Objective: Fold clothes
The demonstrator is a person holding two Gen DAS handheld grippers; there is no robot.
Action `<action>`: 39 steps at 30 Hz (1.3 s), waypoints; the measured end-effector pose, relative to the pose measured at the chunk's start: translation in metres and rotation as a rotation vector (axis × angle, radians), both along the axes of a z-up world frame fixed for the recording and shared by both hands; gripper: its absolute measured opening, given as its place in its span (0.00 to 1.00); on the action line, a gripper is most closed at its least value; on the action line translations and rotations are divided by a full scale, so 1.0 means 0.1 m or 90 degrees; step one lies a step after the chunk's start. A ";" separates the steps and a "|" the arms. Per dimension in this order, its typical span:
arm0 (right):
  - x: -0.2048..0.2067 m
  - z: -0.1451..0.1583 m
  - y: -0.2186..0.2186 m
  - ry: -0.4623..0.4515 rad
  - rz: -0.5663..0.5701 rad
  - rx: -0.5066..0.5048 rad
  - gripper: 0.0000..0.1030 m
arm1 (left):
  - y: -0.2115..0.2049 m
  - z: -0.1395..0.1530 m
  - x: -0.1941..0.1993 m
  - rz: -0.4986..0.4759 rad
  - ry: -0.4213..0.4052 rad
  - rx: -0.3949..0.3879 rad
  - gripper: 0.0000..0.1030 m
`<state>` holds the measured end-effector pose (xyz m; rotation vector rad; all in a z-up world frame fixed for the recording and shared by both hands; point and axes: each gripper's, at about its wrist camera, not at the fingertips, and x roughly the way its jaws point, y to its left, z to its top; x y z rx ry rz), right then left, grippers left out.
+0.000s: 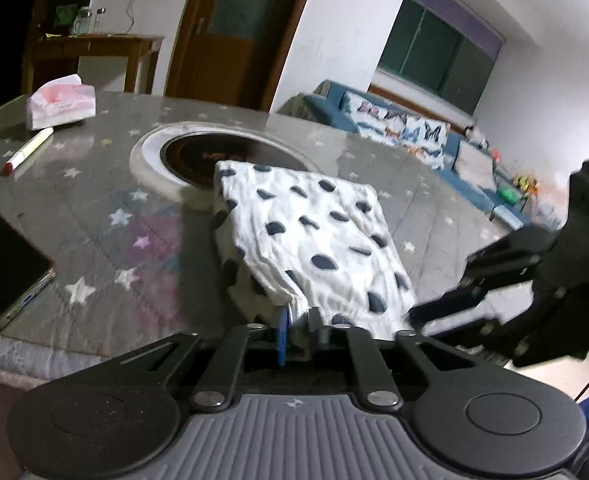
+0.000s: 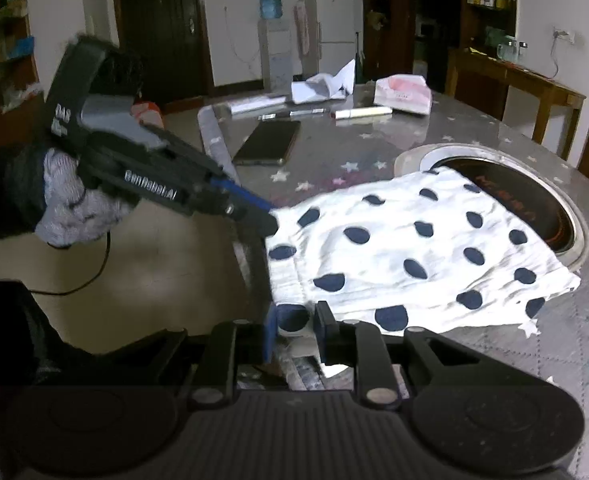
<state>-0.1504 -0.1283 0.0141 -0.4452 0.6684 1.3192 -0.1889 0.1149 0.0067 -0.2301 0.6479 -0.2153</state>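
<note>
A folded white garment with dark blue spots (image 1: 314, 240) lies on the table, its far part over the round hob. In the left wrist view my left gripper (image 1: 298, 322) is shut on the garment's near corner, with cloth bunched between the blue pads. My right gripper (image 1: 418, 314) comes in from the right at the other near corner. The right wrist view shows the garment (image 2: 414, 248) spread ahead. There the right gripper (image 2: 294, 320) is shut on its near edge, a spotted fold between the fingers. The left gripper (image 2: 268, 220), held by a gloved hand, pinches the far-left corner.
The table has a grey star-patterned cover (image 1: 94, 220) with a round hob (image 1: 214, 152) set into it. A phone (image 1: 2, 260), a marker pen (image 1: 28, 152) and a pink tissue pack (image 1: 60, 106) lie to the left. Papers (image 2: 322, 88) sit at the table's far end.
</note>
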 end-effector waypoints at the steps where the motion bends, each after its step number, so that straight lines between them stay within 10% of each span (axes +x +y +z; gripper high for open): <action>1: 0.03 0.05 -0.03 0.008 -0.005 0.010 0.20 | 0.01 0.04 -0.02 -0.001 -0.007 0.005 0.15; 9: 0.32 0.11 -0.01 0.018 -0.083 0.046 0.21 | -0.10 0.29 0.13 -0.031 -0.083 -0.002 0.24; 17: 0.55 -0.24 0.01 0.038 -0.132 0.014 0.22 | -0.15 -0.17 0.46 -0.030 0.010 -0.004 0.23; 39: 1.41 -0.41 -0.03 0.013 -0.287 -0.011 0.37 | -0.05 -0.23 0.77 -0.027 0.031 -0.039 0.30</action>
